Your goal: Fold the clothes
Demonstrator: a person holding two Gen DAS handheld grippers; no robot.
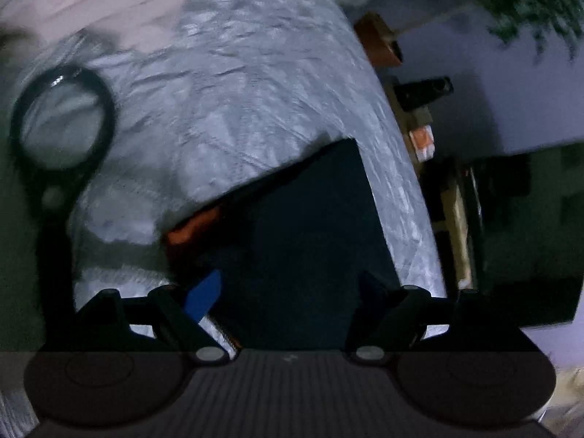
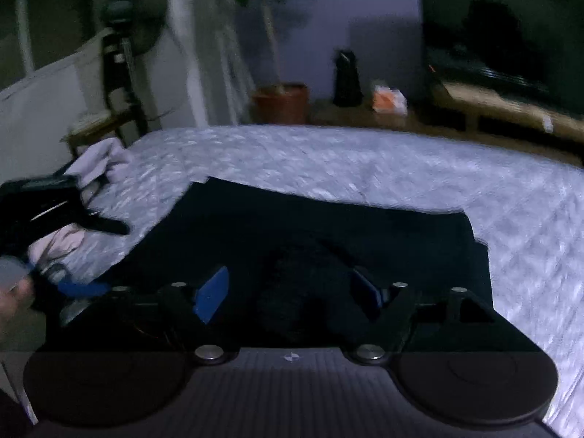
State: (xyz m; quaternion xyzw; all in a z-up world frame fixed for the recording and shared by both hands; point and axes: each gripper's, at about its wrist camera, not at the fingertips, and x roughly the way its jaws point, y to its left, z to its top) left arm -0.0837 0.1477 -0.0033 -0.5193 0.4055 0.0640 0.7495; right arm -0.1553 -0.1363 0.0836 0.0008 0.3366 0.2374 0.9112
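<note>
Hovering low over the dark garment, the right claw has its jaws spread and nothing is pinched between them; the cloth lies just under and ahead of its blue pads. The left claw is also released, above the same garment, with an orange strip showing at the fold ahead-left of it.

The garment lies flat on the quilt, folded into a rough rectangle. For the next fold, I judge that each claw should bite one near corner fully, both layers together, then lift evenly so the dark cloth does not slide on itself.

Ahead of the right claw the far edge of the garment runs almost straight, and beyond it the quilt is bare up to the bed's end. To its right there is wide free quilt. Left of it, pale clothes lie on the quilt near the garment, so room there is smaller. In the left view a dark ring lies far ahead-left.
</note>
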